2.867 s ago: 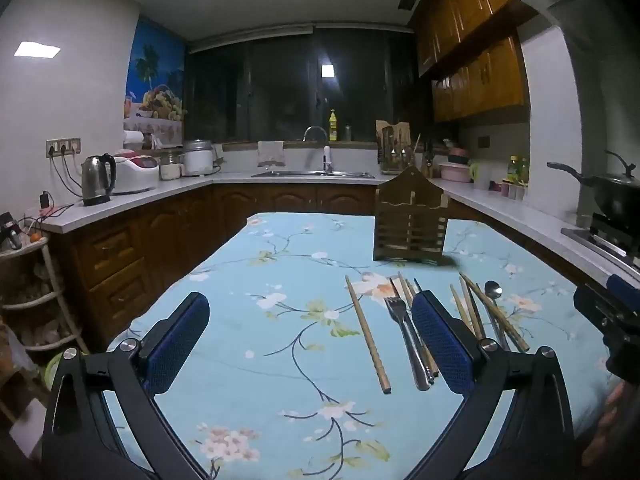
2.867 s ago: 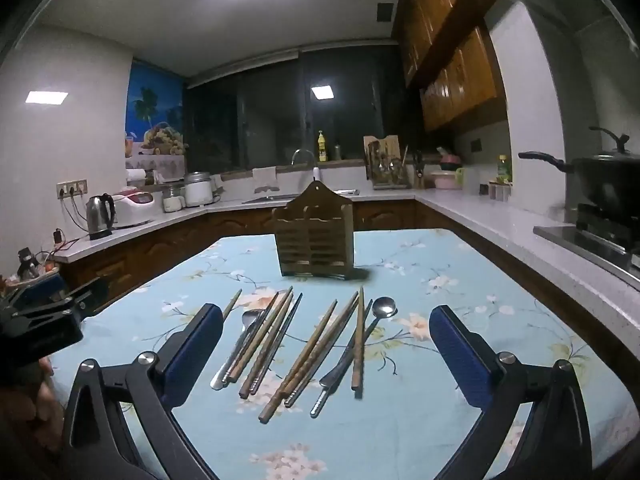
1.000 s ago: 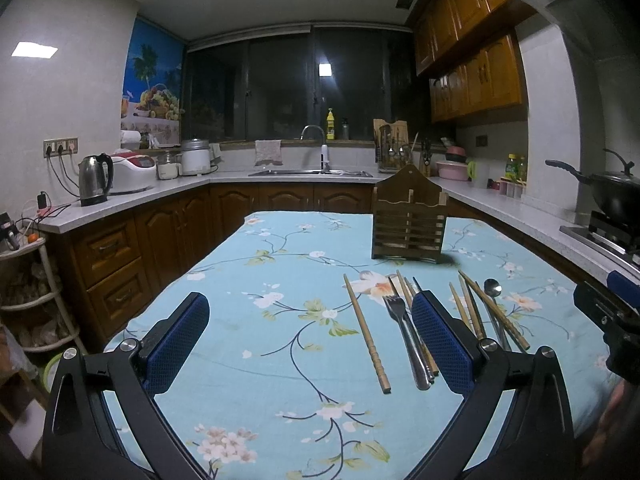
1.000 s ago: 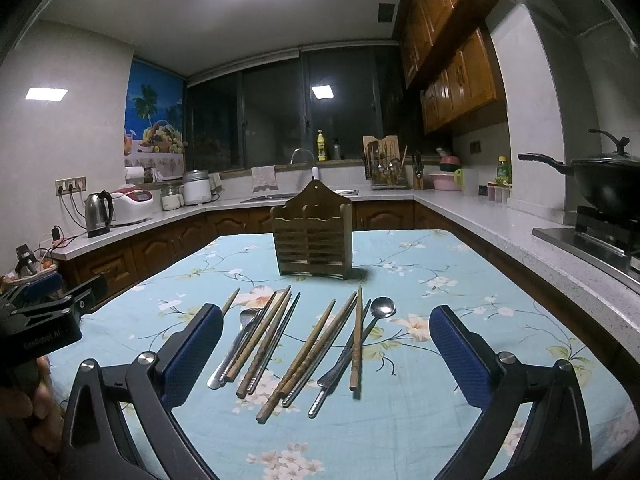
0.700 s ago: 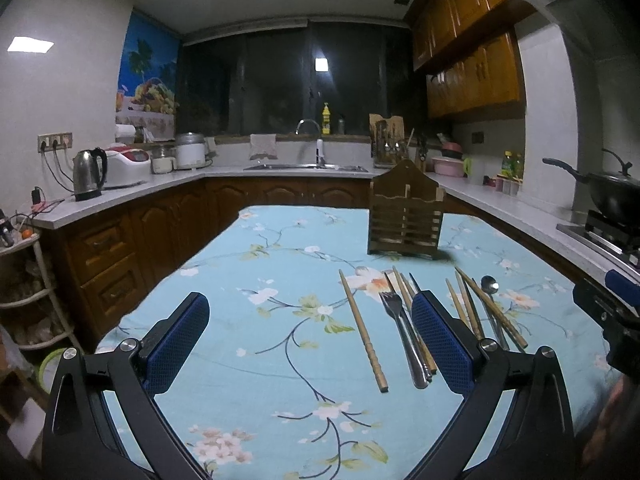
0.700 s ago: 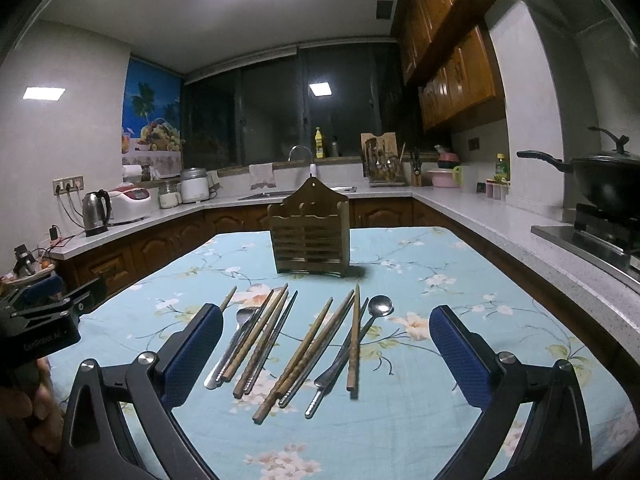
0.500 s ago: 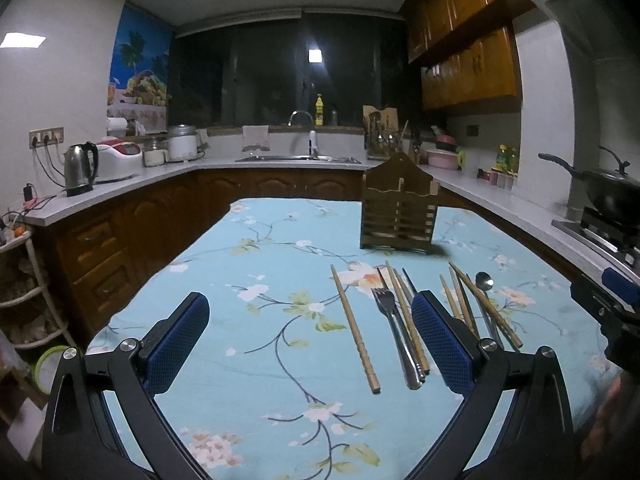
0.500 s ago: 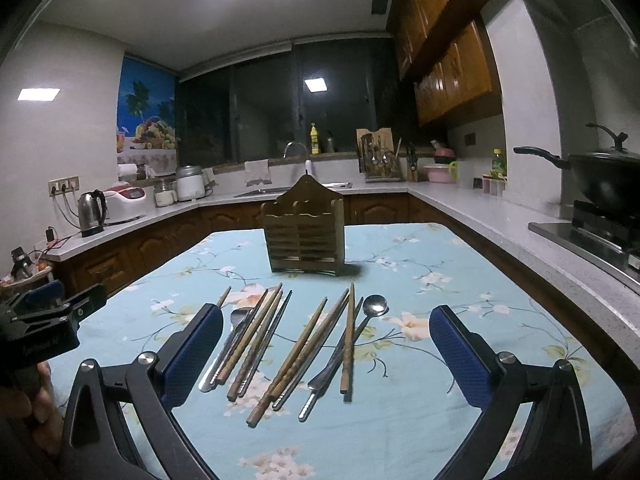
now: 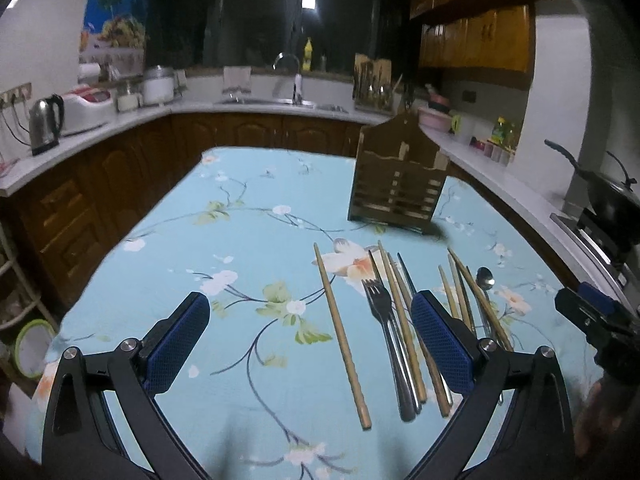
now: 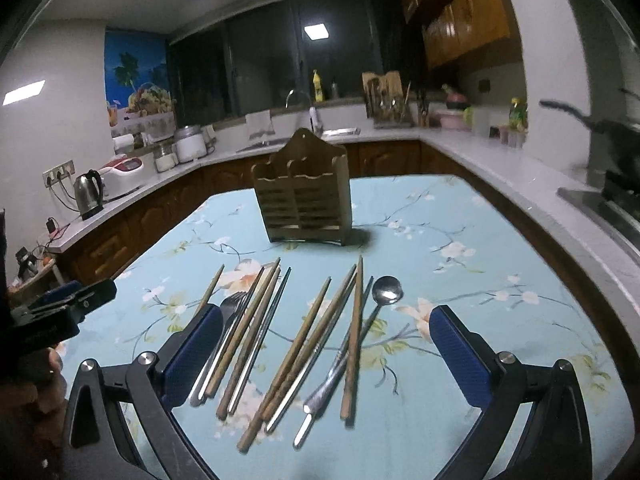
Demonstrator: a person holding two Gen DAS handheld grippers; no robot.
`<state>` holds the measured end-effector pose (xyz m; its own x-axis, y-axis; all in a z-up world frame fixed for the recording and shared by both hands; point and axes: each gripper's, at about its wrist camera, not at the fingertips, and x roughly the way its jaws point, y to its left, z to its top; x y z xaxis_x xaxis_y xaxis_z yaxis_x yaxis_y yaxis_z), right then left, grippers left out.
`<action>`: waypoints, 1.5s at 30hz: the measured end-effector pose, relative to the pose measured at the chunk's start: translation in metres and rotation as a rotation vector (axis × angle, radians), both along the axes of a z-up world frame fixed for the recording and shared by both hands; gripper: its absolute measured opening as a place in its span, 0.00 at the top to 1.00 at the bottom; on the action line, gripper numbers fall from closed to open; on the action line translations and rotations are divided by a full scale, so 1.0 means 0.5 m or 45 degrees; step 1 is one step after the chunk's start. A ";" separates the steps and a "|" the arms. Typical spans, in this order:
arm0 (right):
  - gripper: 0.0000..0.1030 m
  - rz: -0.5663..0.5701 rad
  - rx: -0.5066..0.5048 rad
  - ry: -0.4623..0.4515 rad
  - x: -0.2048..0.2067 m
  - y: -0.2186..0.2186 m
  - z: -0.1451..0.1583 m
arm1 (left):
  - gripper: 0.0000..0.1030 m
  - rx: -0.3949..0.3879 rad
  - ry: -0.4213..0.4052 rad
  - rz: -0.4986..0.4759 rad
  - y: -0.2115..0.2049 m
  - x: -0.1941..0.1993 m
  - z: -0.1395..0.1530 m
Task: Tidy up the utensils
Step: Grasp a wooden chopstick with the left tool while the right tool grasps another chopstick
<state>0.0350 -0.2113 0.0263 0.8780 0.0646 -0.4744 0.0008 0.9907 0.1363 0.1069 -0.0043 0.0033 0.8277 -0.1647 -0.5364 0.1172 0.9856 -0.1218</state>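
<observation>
between my two grippers, on the blue floral tablecloth (image 9: 240, 240), the utensils lie in a loose row of handles pointing back at me. ahead of the right gripper (image 10: 326, 346) i see wooden chopsticks (image 10: 304, 344) fanned between its fingers, a spoon (image 10: 386, 290) with its bowl at the far end just right of them, and a fork (image 10: 232, 304) close beside the left fingertip, partly hidden behind it. one single chopstick (image 9: 340, 328) lies apart from the rest, ahead of the left gripper (image 9: 308, 336) and nearer its right finger. from that camera the fork (image 9: 378, 300) and the remaining sticks run just beside and behind the right fingertip.

beyond the utensils, straight ahead of both tools, the wooden holder (image 10: 304, 196) stands upright on the cloth, its two front compartments showing nothing inside (i cannot see down into them).

both grippers are spread wide, blue pads far apart, gripping nothing and hovering above the cloth. i cannot tell whether the right gripper's left pad touches the fork.

further out, a counter (image 9: 120, 116) wraps around the room: a kettle (image 10: 90, 192) off to the left, a sink faucet (image 9: 294, 76) straight ahead past the holder, and a dark pan (image 9: 608, 196) on the stove to the right.
</observation>
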 end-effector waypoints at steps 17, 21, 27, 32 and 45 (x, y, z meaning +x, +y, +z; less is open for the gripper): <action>0.65 0.050 0.165 0.493 0.342 -0.084 -0.090 | 0.52 0.033 0.429 -0.162 -0.048 0.268 -0.072; 0.67 0.039 0.154 0.547 0.378 -0.091 -0.105 | 0.52 0.054 0.482 -0.172 -0.063 0.306 -0.090; 0.74 0.038 0.126 0.608 0.421 -0.094 -0.127 | 0.66 0.074 0.544 -0.184 -0.077 0.349 -0.112; 0.79 0.026 0.115 0.650 0.444 -0.101 -0.144 | 0.80 0.066 0.607 -0.233 -0.090 0.377 -0.134; 0.95 0.041 0.116 0.659 0.476 -0.097 -0.146 | 0.95 0.067 0.589 -0.283 -0.093 0.394 -0.143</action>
